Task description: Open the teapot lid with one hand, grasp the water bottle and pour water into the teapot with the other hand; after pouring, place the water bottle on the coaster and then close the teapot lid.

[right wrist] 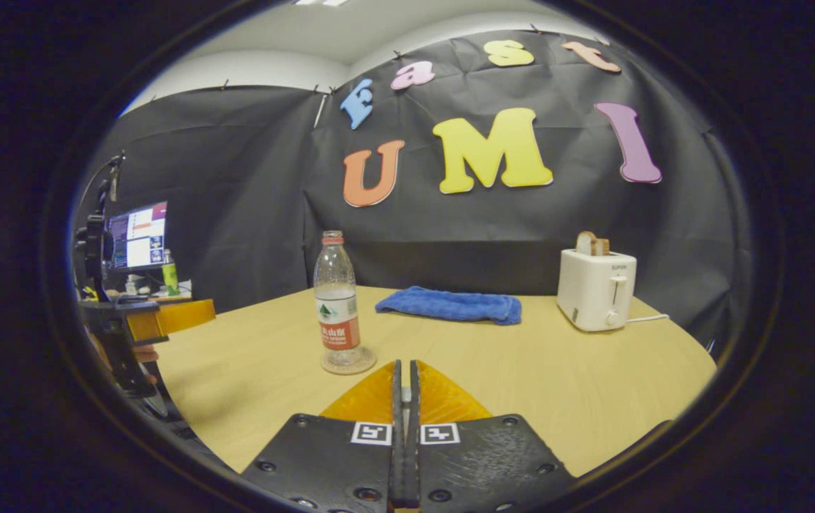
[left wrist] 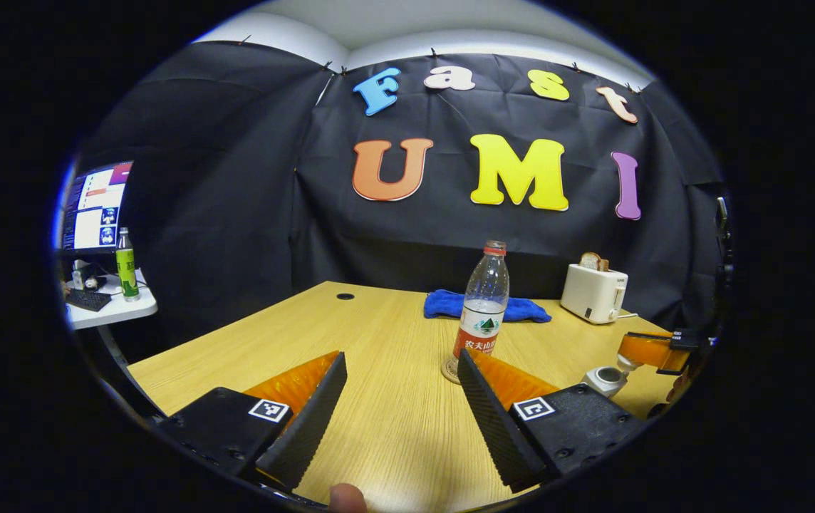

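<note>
The water bottle (left wrist: 483,308) was seen standing upright on the round coaster (left wrist: 449,371), near the middle of the pale wooden table (left wrist: 393,420), with its red cap on and only a low level of water visible inside. In the left gripper view, the left gripper (left wrist: 402,388) was held above the table with its fingers spread wide and nothing between them; the bottle and coaster were seen just beyond the tip of one finger, apart from it. A fingertip of the person (left wrist: 345,497) was visible at the bottom edge. At the far right of that view, the white teapot (left wrist: 605,379) was seen on the table, with the right gripper (left wrist: 657,350) poised just above it; whether the lid was on or off could not be made out.

In the right gripper view, the right gripper (right wrist: 405,388) was seen with its fingers pressed nearly together, only a narrow slit left between them, and a small pale object was glimpsed in that slit; what it was could not be told. The water bottle (right wrist: 337,303) was seen ahead on the coaster (right wrist: 348,362). Behind it, a folded blue cloth (right wrist: 450,304) was laid flat, and a white toaster (right wrist: 596,288) with bread in its slot was placed well to the side. The left gripper (right wrist: 169,317) was seen at the left edge.
</note>
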The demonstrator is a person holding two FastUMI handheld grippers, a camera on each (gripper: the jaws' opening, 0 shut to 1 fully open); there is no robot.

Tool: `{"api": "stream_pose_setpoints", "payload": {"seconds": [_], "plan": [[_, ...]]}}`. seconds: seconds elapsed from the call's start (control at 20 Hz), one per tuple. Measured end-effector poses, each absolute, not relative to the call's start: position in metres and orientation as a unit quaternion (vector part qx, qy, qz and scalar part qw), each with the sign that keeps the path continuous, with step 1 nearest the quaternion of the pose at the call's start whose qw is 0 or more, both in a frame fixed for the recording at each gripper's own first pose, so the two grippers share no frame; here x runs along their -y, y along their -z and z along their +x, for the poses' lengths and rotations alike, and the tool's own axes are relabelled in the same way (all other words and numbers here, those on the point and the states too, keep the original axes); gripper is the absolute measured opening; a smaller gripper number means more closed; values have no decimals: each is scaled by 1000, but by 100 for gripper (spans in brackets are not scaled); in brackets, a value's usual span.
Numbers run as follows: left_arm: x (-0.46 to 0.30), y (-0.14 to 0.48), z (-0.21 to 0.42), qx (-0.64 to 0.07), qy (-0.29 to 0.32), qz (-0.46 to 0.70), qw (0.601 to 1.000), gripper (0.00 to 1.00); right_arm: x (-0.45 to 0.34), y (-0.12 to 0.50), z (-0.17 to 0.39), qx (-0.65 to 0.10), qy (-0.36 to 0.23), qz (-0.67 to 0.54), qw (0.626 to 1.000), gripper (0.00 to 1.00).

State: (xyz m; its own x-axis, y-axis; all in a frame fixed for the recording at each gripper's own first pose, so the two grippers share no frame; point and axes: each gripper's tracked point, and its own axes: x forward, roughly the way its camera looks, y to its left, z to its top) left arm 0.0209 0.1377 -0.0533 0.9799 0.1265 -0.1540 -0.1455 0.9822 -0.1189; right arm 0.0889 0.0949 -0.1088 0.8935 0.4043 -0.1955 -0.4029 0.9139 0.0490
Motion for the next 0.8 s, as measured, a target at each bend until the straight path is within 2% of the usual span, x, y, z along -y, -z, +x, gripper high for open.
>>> {"api": "stream_pose_setpoints", "payload": {"seconds": [0.4, 0.45, 0.5, 0.7, 0.8], "plan": [[-139, 42, 5, -53, -73, -52, 995, 98, -102, 128, 99, -113, -206, -4, 972, 0], [-137, 44, 7, -53, -71, -52, 995, 98, -102, 130, 99, -113, -206, -3, 972, 2], [-135, 44, 8, -54, -70, -51, 995, 98, -102, 131, 99, -114, -205, -4, 972, 0], [-132, 41, 8, -52, -67, -48, 995, 98, -100, 136, 99, -115, -201, 0, 973, 2], [-128, 38, 8, -50, -64, -46, 996, 98, -101, 141, 97, -119, -199, -7, 973, 0]]}}
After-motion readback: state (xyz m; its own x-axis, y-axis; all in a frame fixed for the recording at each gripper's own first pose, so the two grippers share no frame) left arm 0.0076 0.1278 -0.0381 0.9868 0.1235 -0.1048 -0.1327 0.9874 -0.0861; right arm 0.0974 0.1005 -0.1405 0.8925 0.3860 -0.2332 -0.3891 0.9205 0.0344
